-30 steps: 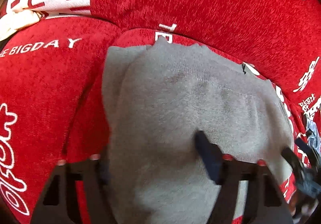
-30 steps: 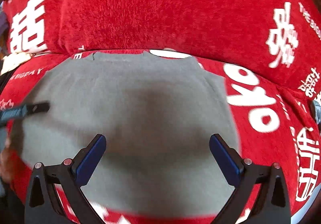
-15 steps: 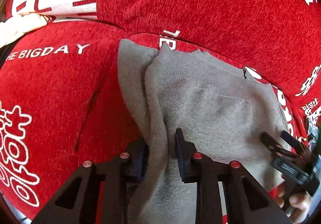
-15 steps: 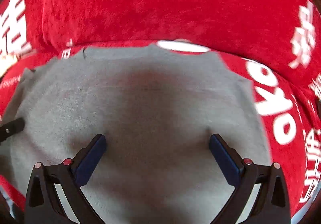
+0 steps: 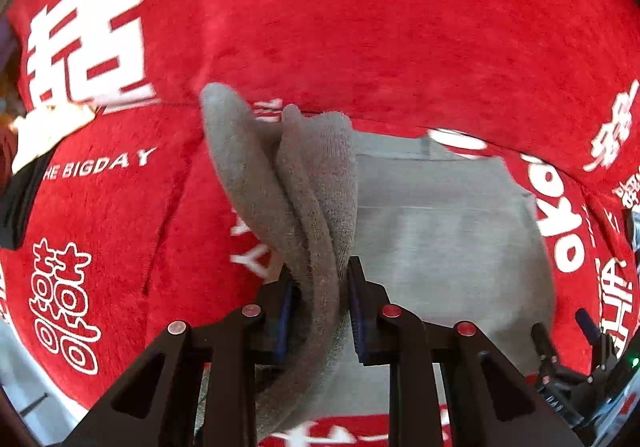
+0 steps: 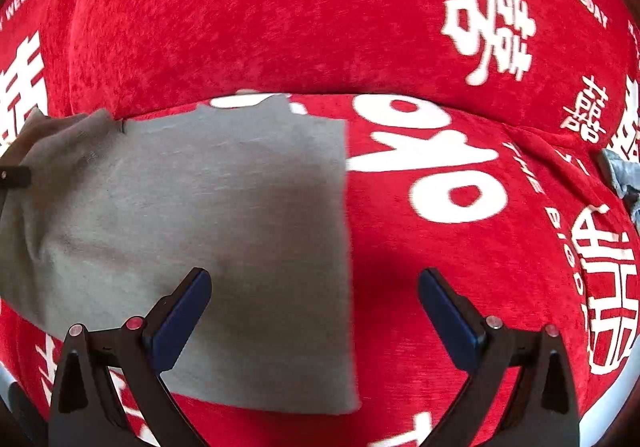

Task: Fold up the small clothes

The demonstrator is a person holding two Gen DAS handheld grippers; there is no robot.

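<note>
red plush sofa cover (image 6: 280, 27), white lettering (image 6: 448, 163).

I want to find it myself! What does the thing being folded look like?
Look on the big red plush cover with white lettering. On it lies a plain grey knitted cloth, soft and nearly square. It is the only grey, unprinted thing there, and the left gripper pinches its lifted edge.

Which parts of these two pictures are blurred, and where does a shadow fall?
Left wrist view: white lettering on the red cover smears, while the pinched grey cloth is sharp. Right wrist view: a dark shadow lies across the cloth and cover ahead of the right gripper.
</note>
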